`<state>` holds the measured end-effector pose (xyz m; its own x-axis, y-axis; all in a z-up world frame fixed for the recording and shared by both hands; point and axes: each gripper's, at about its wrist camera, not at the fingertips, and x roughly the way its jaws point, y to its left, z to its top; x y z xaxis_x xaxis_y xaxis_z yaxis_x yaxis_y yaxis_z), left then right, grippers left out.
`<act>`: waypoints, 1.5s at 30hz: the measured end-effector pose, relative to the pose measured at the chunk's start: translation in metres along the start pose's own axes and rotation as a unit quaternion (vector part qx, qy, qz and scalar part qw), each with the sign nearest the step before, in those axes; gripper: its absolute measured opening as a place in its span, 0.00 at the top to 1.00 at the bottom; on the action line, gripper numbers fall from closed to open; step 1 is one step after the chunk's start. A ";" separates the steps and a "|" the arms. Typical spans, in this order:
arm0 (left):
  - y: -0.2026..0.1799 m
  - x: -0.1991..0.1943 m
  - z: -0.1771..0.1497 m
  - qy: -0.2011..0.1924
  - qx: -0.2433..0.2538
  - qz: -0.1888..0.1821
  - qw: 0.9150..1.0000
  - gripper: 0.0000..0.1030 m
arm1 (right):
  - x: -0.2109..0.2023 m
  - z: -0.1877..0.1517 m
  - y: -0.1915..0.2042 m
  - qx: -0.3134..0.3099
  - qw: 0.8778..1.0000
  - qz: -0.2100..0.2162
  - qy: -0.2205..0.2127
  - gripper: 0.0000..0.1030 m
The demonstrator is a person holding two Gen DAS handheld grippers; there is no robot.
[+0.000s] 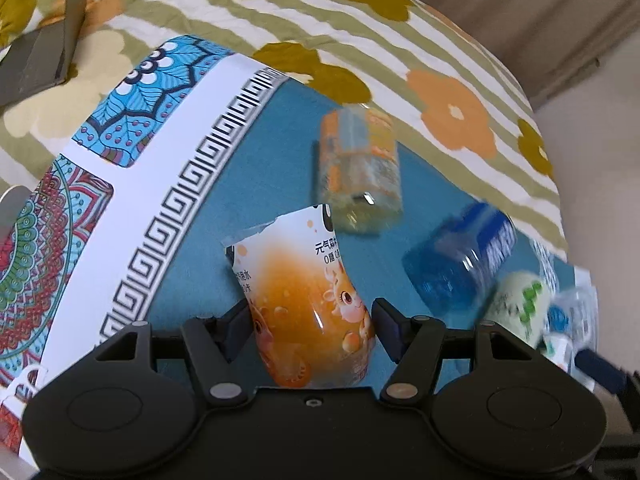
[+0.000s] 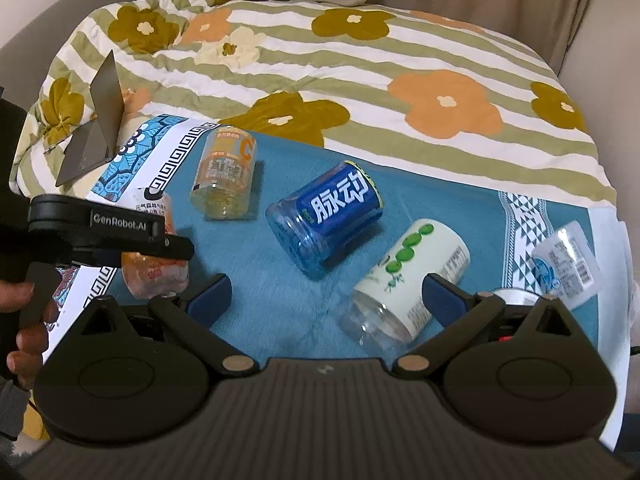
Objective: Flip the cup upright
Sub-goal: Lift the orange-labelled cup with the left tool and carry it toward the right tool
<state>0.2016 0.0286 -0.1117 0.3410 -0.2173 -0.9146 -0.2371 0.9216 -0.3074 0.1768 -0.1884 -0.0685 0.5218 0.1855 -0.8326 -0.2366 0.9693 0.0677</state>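
1. Left wrist view: the left tool [image 1: 310,322] has the orange cup [image 1: 308,304] between its fingers [image 1: 386,324]. The left pad looks to touch the cup wall. A thin gap shows at the right pad, so I can't tell whether the grip is firm or just cradling.
2. Same view: the cup sits on the blue mat [image 1: 280,152] near the mat's patterned left border [image 1: 176,200]. The torn label rim points away from the camera. Blurred yellow cup [image 1: 360,172] and blue cup [image 1: 460,256] lie further in.
3. To do the step well: squeeze lightly first, since thin plastic dents. Grip at mid-body, not at the label flap.
4. Right wrist view: the right tool [image 2: 326,292] is spread wide, holding nothing. It hovers over the mat near the front edge of the bed [image 2: 360,60]. The white cup [image 2: 412,276] lies on its side between and just beyond its fingers.
5. Same view: the left tool [image 2: 160,246] is seen from the side at the orange cup [image 2: 154,264]. The cup looks tilted or near upright, its base hidden.
6. Judgement: rotate about the cup base and set it flat on the mat. The soft bed under it may let it tip, so release slowly. Keep clear of the yellow cup [image 2: 224,176] and blue cup [image 2: 324,220].
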 end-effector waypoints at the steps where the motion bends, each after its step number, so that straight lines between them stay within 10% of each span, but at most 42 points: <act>1: -0.004 -0.002 -0.005 0.002 0.008 -0.001 1.000 0.34 | -0.004 -0.004 -0.001 0.001 1.000 0.000 -0.002 0.00; 23: -0.109 0.024 -0.129 0.091 0.243 0.008 0.966 0.33 | -0.064 -0.113 -0.065 0.084 0.996 -0.022 -0.006 0.00; 45: -0.122 0.014 -0.144 0.033 0.207 0.058 0.976 0.03 | -0.078 -0.138 -0.091 0.088 0.996 0.000 -0.022 0.00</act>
<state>0.1047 -0.1328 -0.1250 0.2711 -0.1122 -0.9560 0.1212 0.9893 -0.0817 0.0445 -0.3132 -0.0858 0.5588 0.1892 -0.8074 -0.0912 0.9817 0.1670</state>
